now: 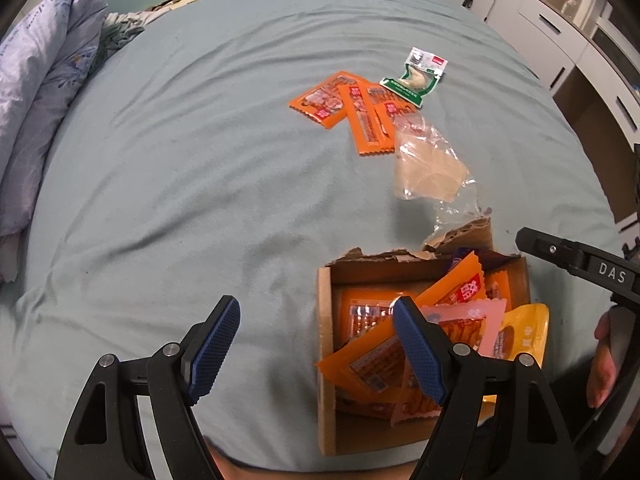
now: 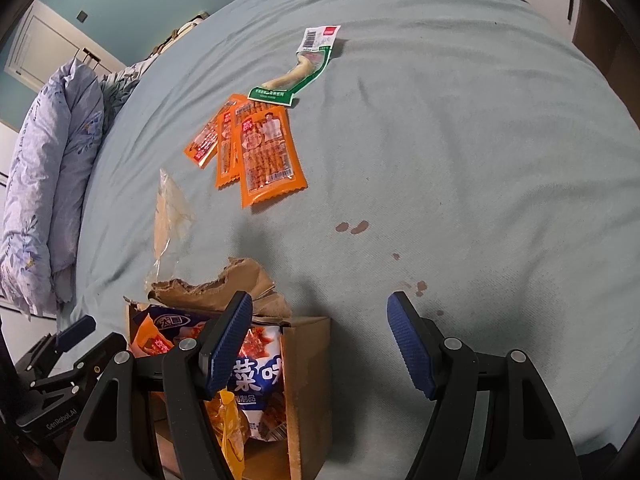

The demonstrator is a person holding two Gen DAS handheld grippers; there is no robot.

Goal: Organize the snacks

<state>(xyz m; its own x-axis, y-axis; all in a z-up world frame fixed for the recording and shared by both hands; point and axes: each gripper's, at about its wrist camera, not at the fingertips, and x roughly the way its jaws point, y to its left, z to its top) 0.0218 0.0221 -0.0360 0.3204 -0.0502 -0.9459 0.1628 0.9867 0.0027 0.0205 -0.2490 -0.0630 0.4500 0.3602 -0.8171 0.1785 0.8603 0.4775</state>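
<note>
A torn cardboard box full of snack packets rests on the blue-green bed sheet. Three orange snack packets lie overlapped farther out on the sheet, with a green-and-white chicken-foot packet just beyond them. My left gripper hangs open over the sheet at the box's left edge, nothing between its fingers. My right gripper is open too, its left finger over the box and its right finger over bare sheet. The right gripper's arm shows beside the box.
A crumpled clear plastic bag lies between the box and the orange packets. A folded floral quilt sits along the bed's left side. White cabinets stand beyond the bed. Dark stains mark the sheet.
</note>
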